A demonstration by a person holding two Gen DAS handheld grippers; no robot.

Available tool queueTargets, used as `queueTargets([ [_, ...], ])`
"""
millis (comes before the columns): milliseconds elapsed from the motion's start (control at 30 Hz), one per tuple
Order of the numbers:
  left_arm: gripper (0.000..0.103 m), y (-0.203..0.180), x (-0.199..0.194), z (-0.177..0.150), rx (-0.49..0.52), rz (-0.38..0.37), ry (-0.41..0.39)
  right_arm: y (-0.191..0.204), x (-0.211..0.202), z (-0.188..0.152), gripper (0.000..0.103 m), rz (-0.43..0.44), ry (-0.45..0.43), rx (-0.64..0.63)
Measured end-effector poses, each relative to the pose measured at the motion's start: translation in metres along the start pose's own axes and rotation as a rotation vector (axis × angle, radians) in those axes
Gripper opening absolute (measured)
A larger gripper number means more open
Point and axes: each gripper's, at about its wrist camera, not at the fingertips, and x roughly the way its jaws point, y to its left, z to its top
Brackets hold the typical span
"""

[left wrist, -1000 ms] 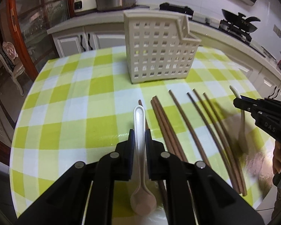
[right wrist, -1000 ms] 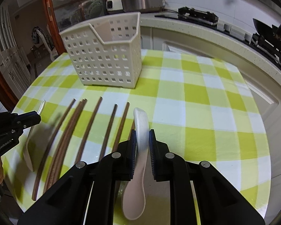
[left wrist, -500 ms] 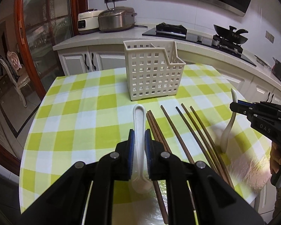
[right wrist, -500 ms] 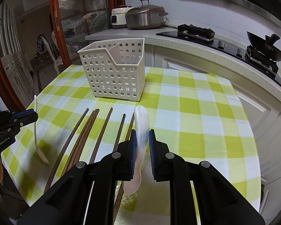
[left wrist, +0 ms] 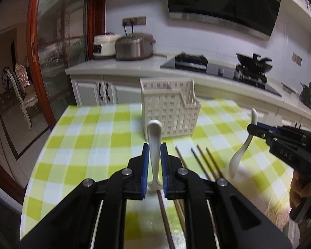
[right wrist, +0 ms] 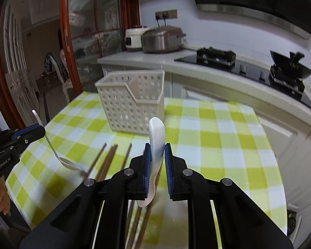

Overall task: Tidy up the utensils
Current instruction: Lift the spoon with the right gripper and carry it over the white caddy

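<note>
Left gripper (left wrist: 154,161) jaws grip one white spoon (left wrist: 154,145), right gripper (right wrist: 156,166) jaws grip another spoon (right wrist: 156,145), both above the desk (right wrist: 217,145) near the basket (right wrist: 132,101); chopsticks (right wrist: 107,159) lie below

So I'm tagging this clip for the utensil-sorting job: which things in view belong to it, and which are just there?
Part of the job:
- spoon in the left gripper
- spoon in the right gripper
- chopsticks on the tablecloth
- white caddy

Just there:
- rice cookers
- gas hob
- wok
- chair

Left gripper (left wrist: 154,155) and right gripper (right wrist: 157,155) both clamped, raised.
</note>
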Motion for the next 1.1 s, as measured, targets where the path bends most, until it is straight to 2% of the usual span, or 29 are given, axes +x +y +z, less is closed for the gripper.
queueTargets([
  [233,0.011,0.0,0.003,0.053,-0.025,-0.013,-0.124,0.0,0.004,0.052,0.015,0.011,-0.168,0.011],
  [467,0.011,-0.004,0.01,0.124,-0.018,-0.015,-0.241,0.0,0.018,0.097,0.015,0.047,-0.269,0.006],
  [633,0.011,-0.002,0.033,0.154,-0.037,0.002,-0.275,0.001,0.043,0.117,0.015,0.089,-0.318,0.02],
  [833,0.011,-0.001,0.084,0.165,-0.055,-0.008,-0.215,-0.005,0.086,0.128,0.015,0.097,-0.313,0.043],
  [1100,0.012,0.003,0.141,0.136,-0.065,0.017,-0.095,-0.01,0.134,0.112,0.016,0.137,-0.244,0.069],
])
